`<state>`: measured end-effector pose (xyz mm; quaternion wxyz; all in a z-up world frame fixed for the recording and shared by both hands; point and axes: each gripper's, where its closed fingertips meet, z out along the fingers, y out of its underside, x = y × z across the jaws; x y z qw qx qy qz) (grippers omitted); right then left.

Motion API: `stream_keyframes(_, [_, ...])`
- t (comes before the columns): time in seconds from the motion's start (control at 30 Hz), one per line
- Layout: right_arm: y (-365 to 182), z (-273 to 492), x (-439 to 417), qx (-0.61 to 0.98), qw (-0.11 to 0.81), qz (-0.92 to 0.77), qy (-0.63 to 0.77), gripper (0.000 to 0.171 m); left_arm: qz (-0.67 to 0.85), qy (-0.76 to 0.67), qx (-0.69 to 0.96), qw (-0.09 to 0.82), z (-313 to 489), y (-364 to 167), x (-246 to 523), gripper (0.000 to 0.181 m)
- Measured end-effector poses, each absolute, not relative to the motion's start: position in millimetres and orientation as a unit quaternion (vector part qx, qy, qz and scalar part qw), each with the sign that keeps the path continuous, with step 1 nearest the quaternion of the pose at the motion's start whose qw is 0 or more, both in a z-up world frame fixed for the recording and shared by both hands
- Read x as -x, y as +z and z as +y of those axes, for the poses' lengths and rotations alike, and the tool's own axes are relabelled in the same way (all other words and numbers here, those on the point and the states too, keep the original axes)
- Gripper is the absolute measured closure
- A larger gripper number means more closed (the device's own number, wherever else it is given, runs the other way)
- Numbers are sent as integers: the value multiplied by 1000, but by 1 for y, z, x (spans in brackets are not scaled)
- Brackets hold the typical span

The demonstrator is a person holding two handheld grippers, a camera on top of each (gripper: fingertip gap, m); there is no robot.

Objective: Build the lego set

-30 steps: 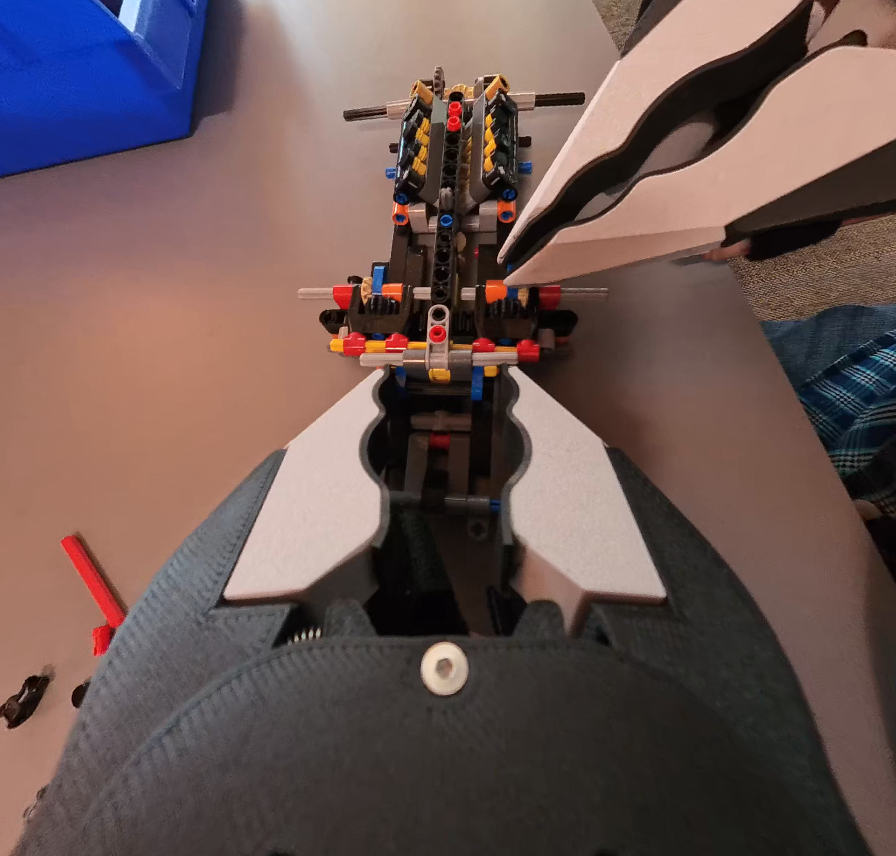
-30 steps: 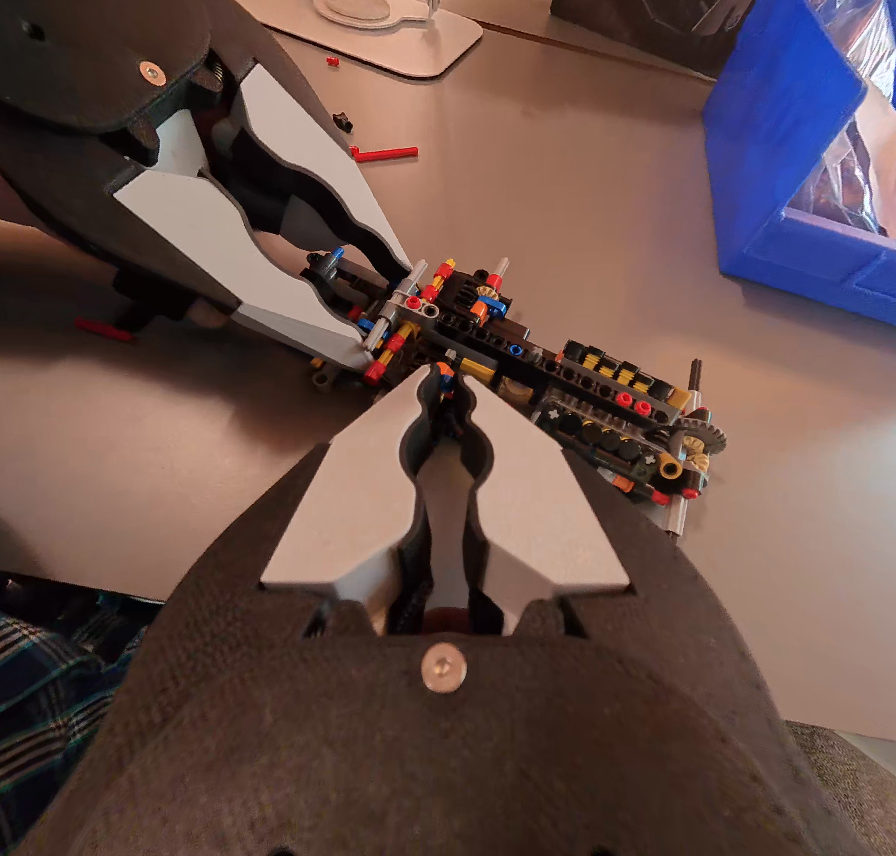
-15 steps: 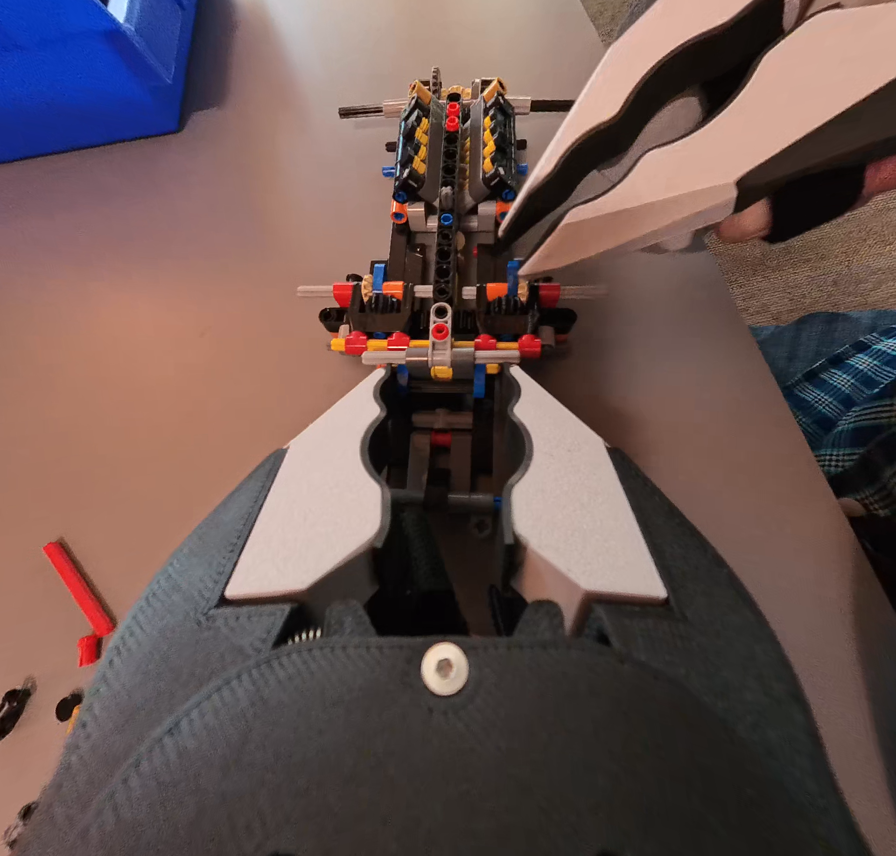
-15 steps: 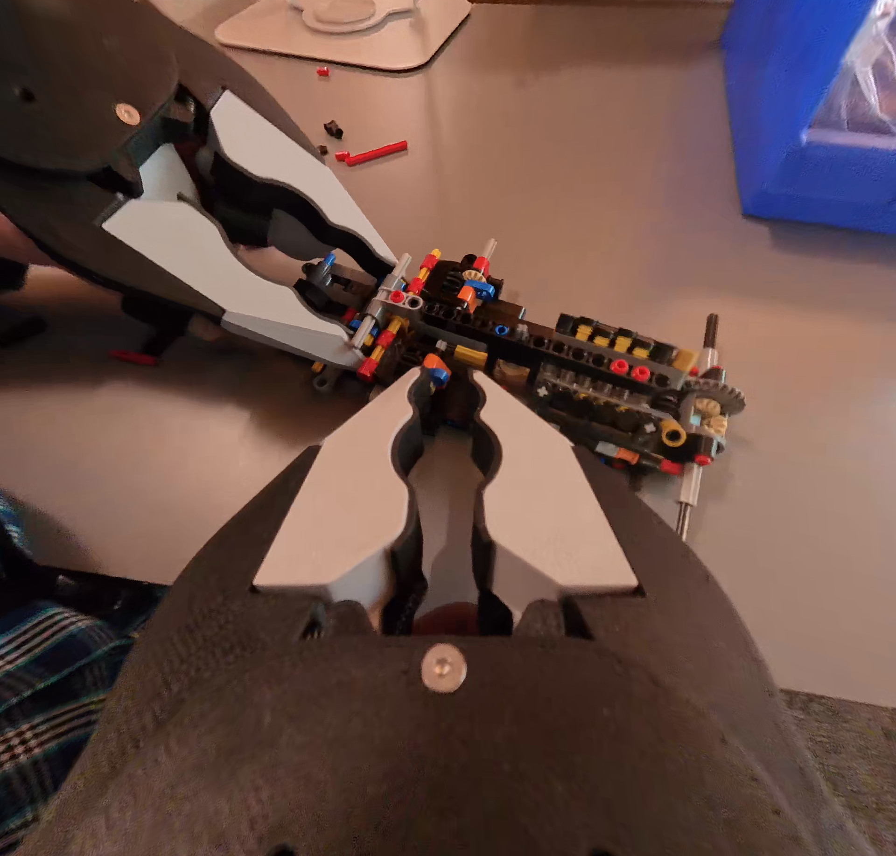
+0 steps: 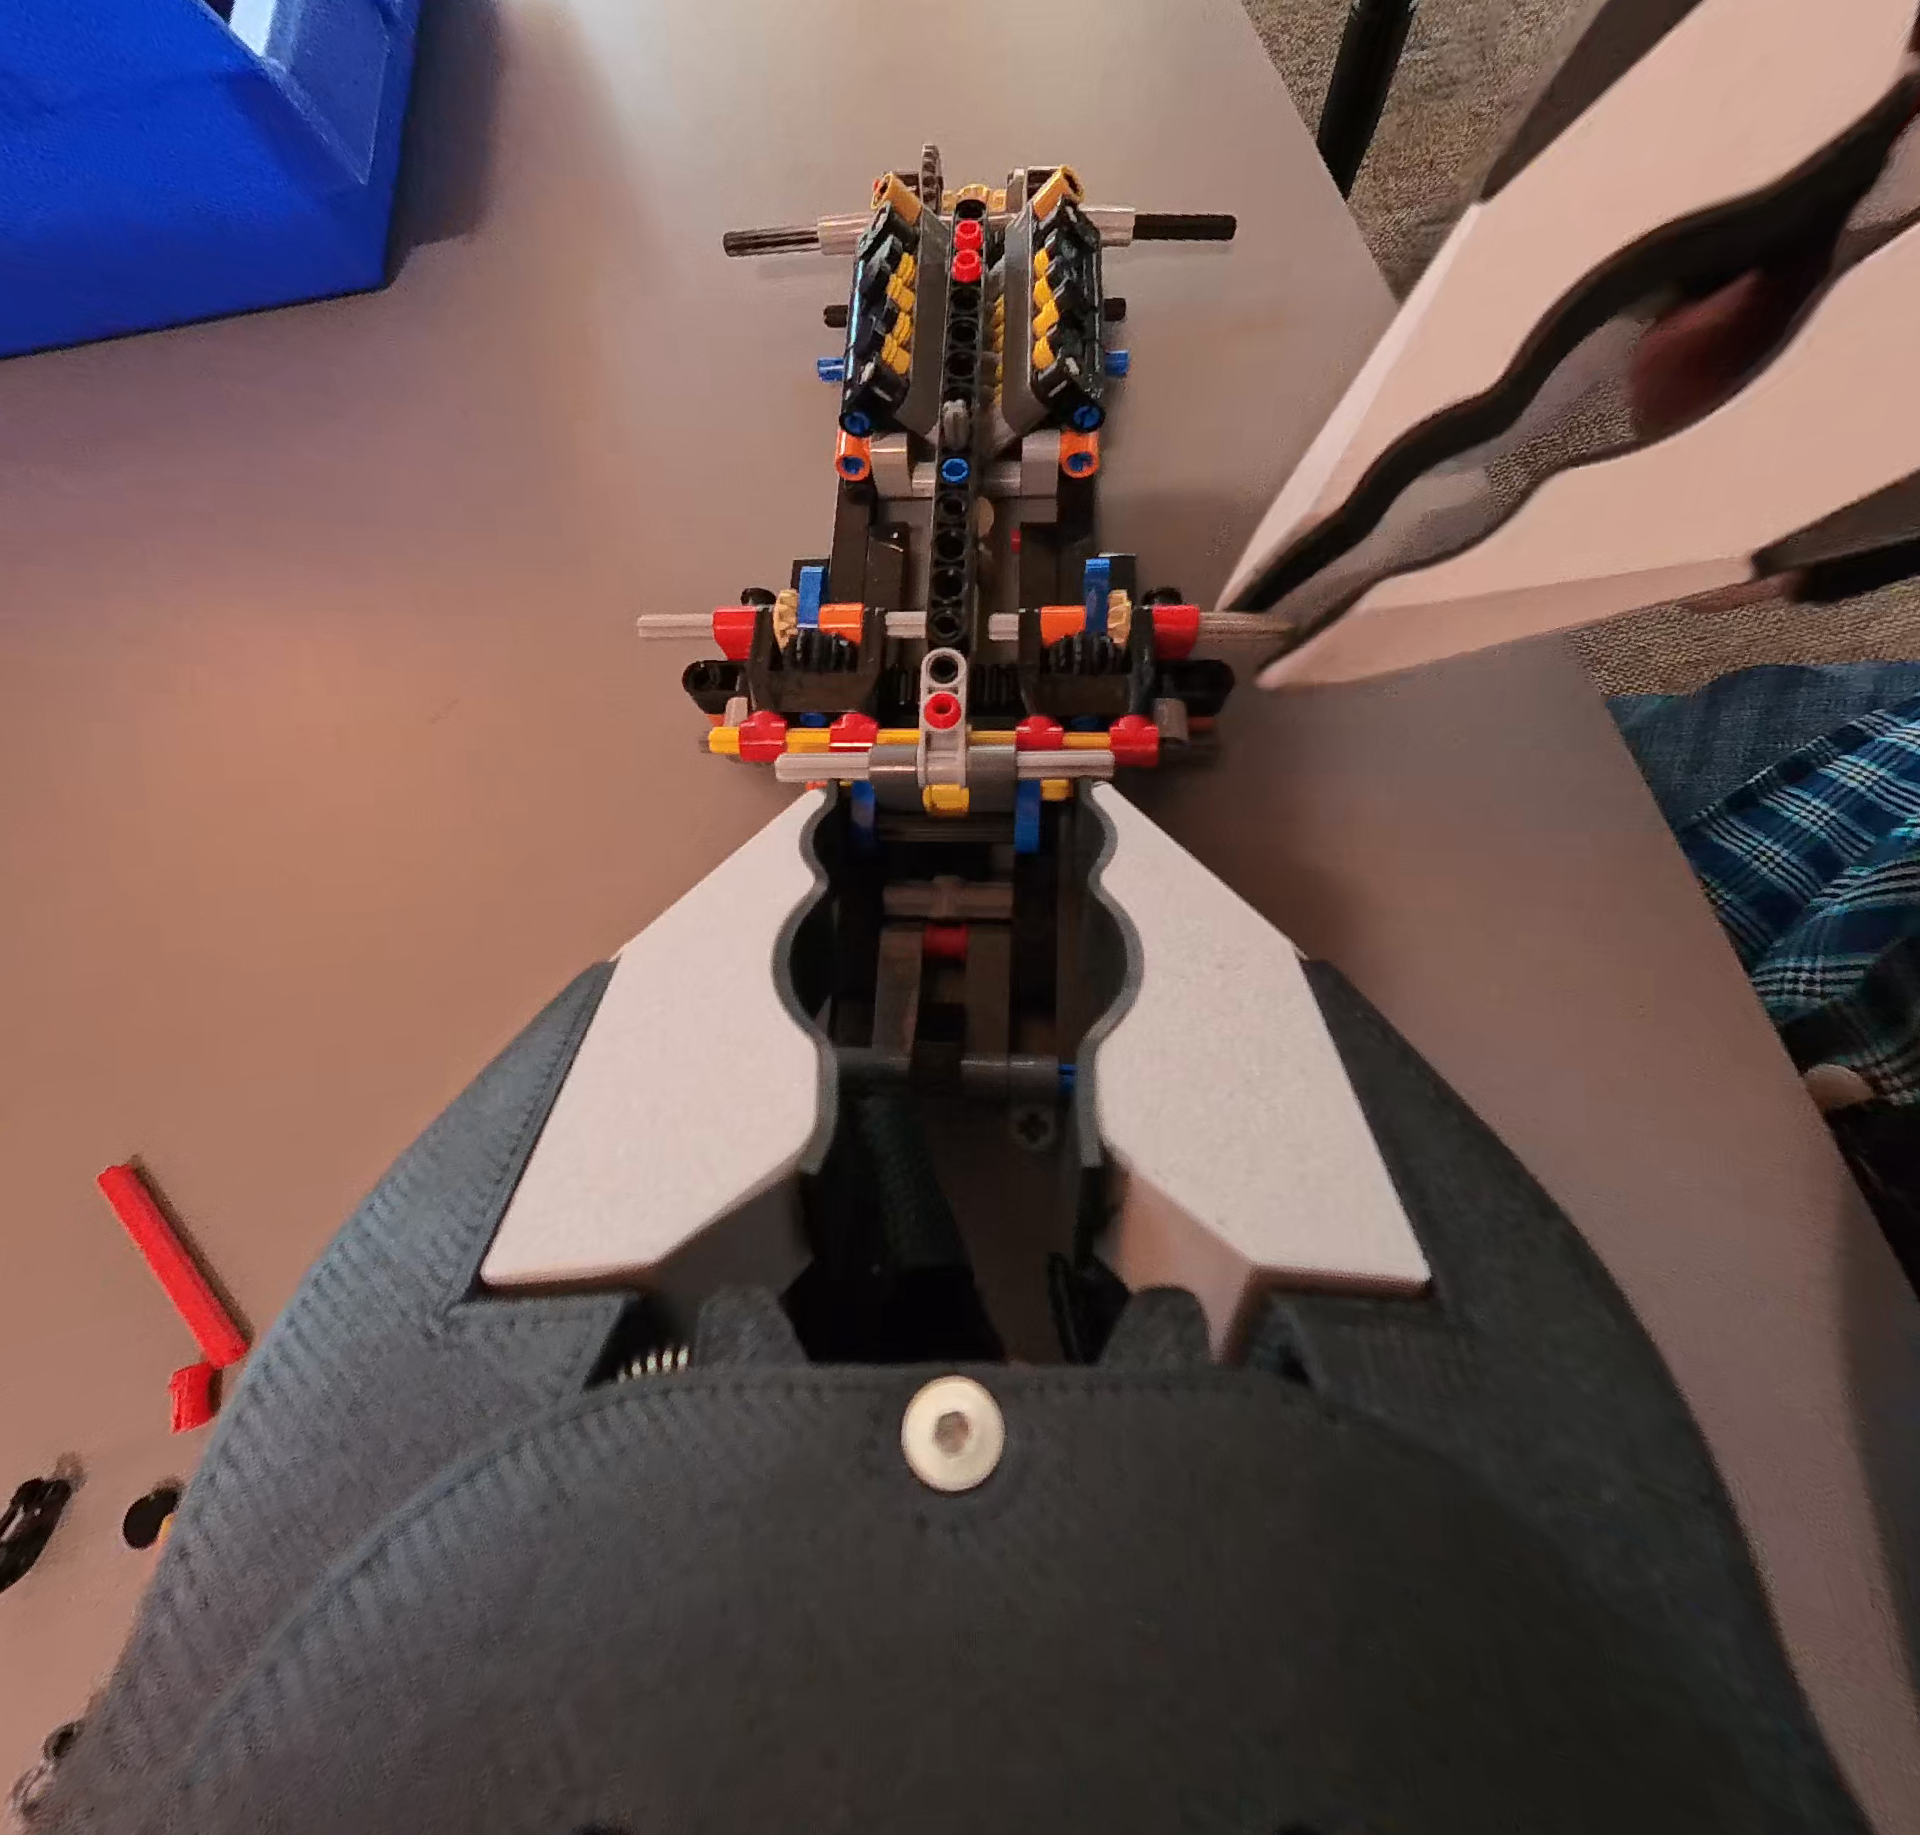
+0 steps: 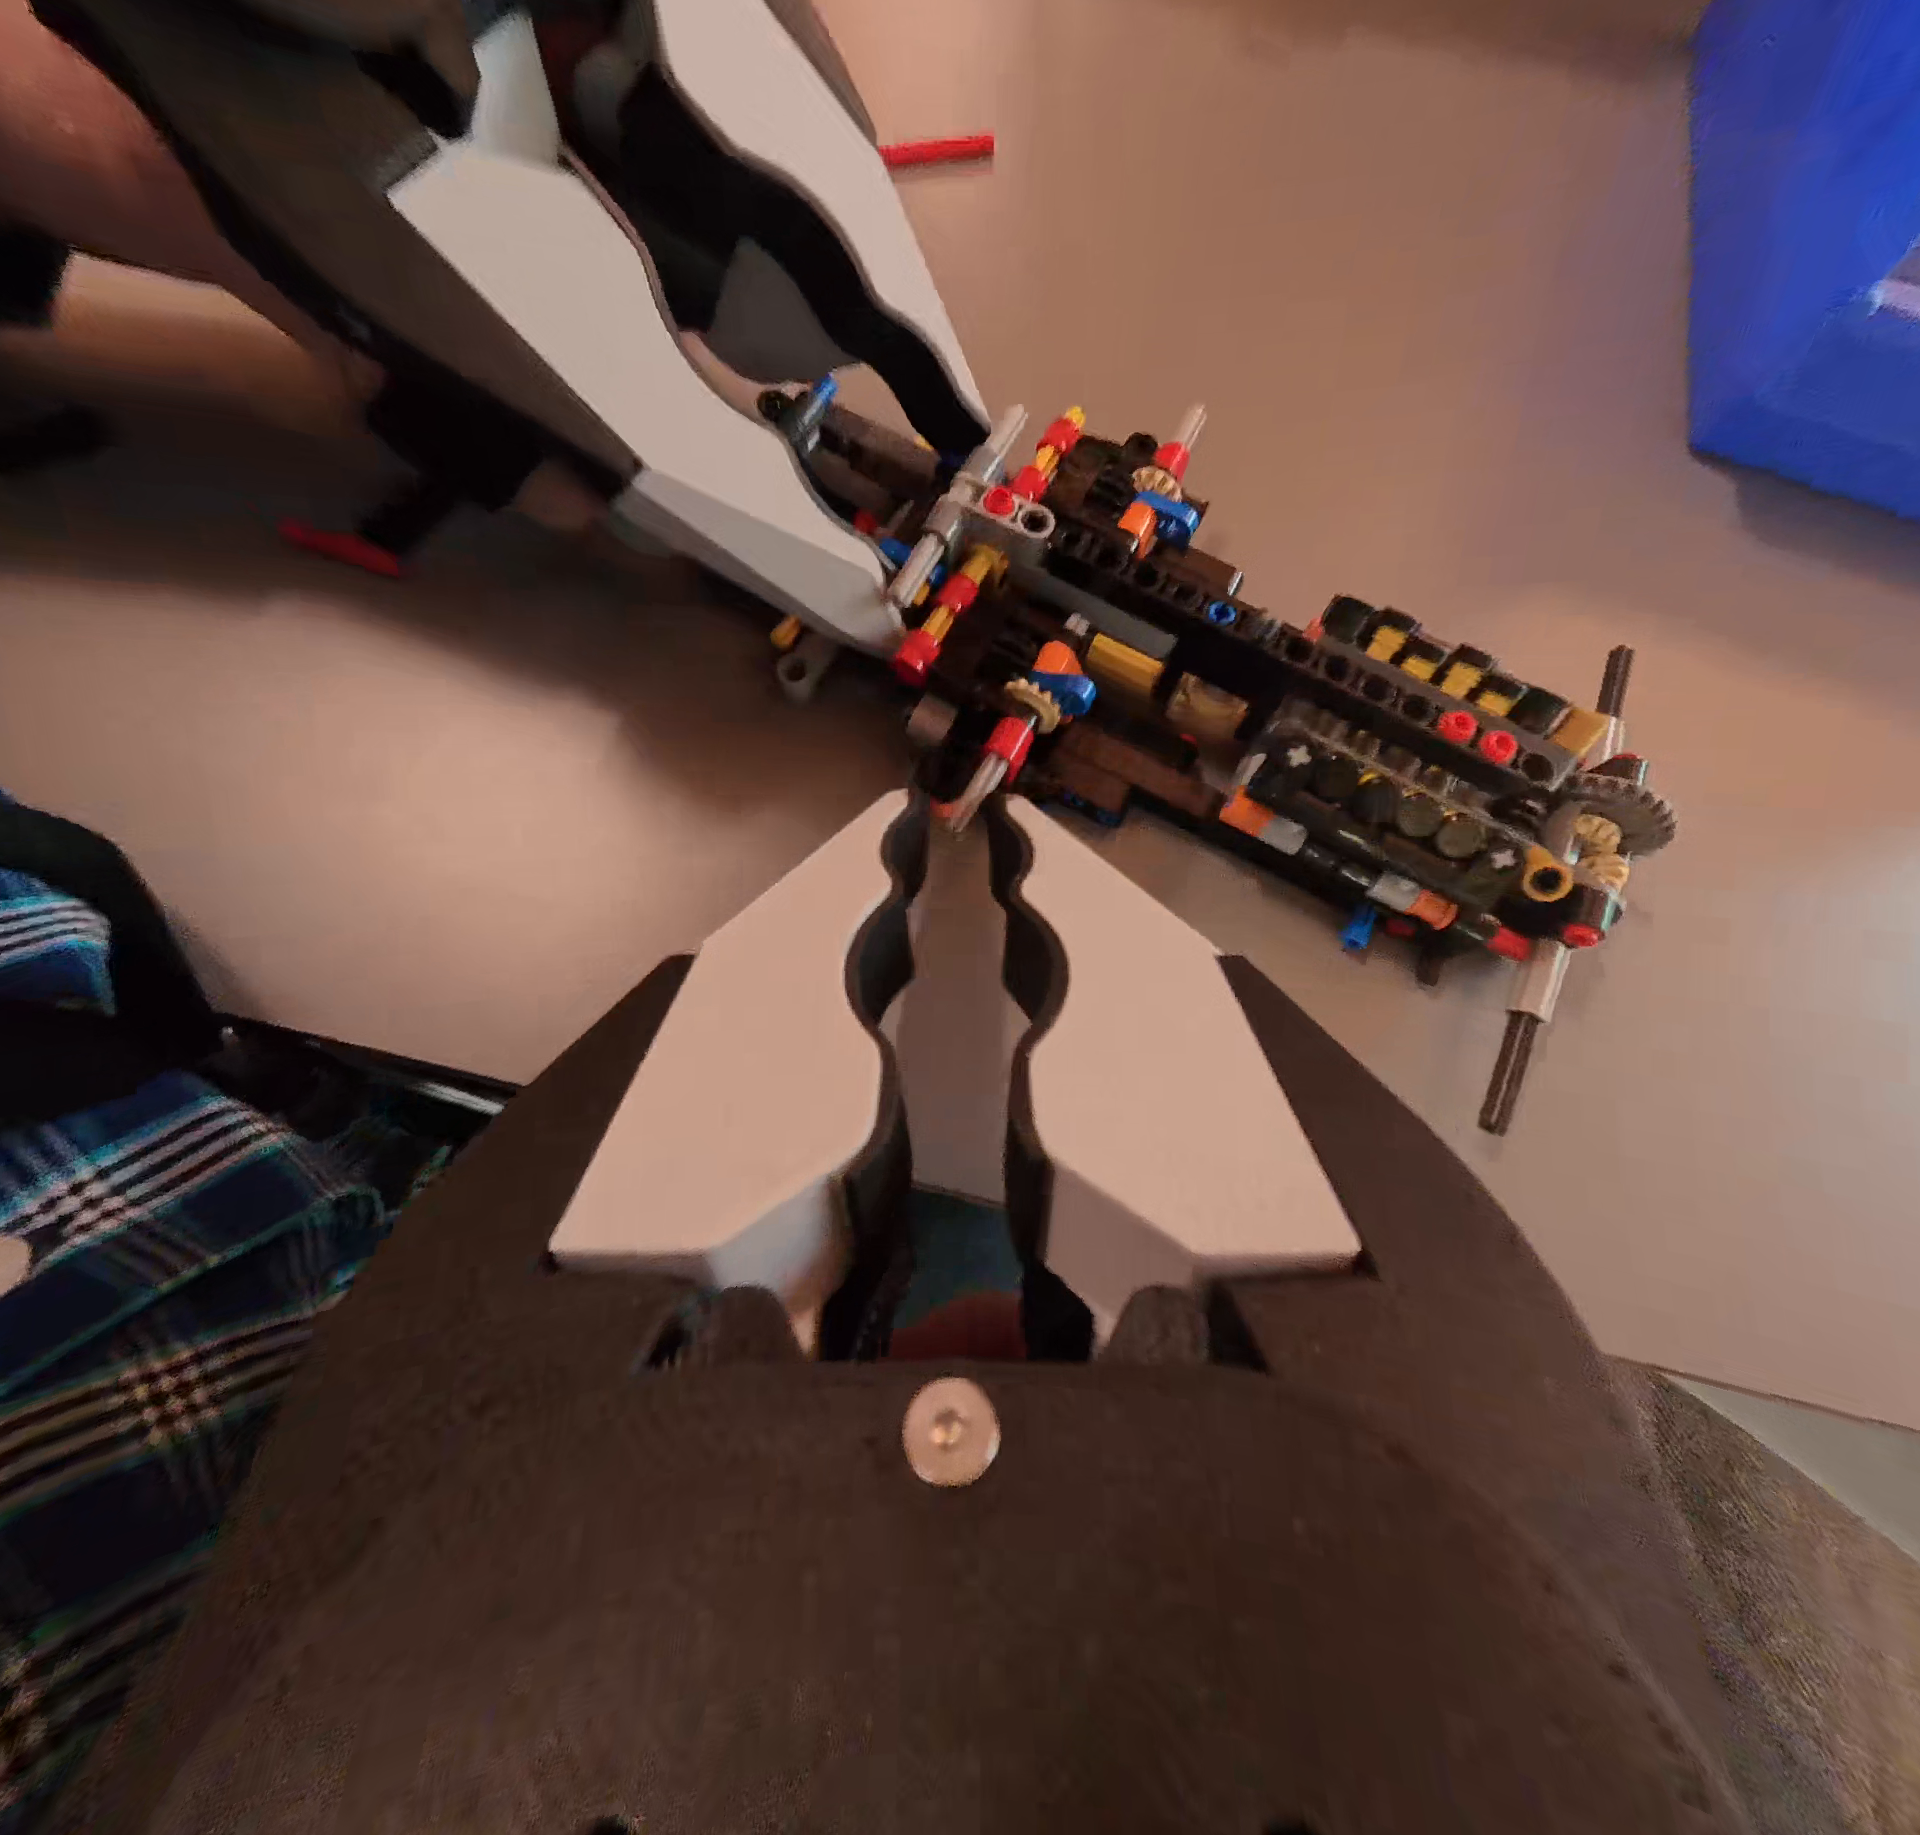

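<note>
The lego model (image 5: pixel 966 538) is a long black and grey chassis with red, yellow, blue and orange pins, lying flat on the brown table (image 5: pixel 364 694). My left gripper (image 5: pixel 956 809) is shut on its near end, one finger on each side of the frame. The model also shows in the right wrist view (image 6: pixel 1299 705), with my left gripper (image 6: pixel 935 538) clamped on its left end. My right gripper (image 6: pixel 951 809) is nearly closed, and the tip of the grey cross axle (image 6: pixel 987 772) lies between its tips. It reaches in from the right in the left wrist view (image 5: pixel 1252 642).
A blue bin (image 5: pixel 156 123) stands at the far left, and shows at the upper right in the right wrist view (image 6: pixel 1818 279). A loose red axle (image 5: pixel 171 1266) and small black pieces (image 5: pixel 31 1536) lie near my left gripper. The table edge and a person's plaid clothing (image 5: pixel 1818 850) are on the right.
My right gripper has drawn back from the model's side, near the orange piece, out to the end of the grey axle. My left gripper keeps its hold on the model.
</note>
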<state>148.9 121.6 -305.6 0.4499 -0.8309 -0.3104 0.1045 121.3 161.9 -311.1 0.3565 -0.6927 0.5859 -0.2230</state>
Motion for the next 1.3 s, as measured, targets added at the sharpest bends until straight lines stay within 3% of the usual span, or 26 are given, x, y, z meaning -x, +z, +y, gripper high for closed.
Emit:
stream_keyframes(0.13, [-308, 123, -150, 839, 448, -287, 117, 169, 585, -222, 693, 357, 162, -311, -121, 139])
stream_keyframes(0.37, [-305, 124, -149, 846, 420, -118, 307, 170, 583, -223, 695, 357, 163, -311, -121, 139])
stream_keyframes(0.57, [-302, 125, -148, 835, 409, -63, 362, 170, 581, -225, 697, 356, 164, -311, -121, 138])
stream_keyframes(1.1, [-305, 130, -155, 790, 483, -375, -31, 170, 577, -228, 700, 354, 165, -311, -120, 138])
stream_keyframes(1.3, [-304, 130, -152, 842, 456, -201, 208, 170, 575, -229, 701, 354, 165, -311, -120, 138])
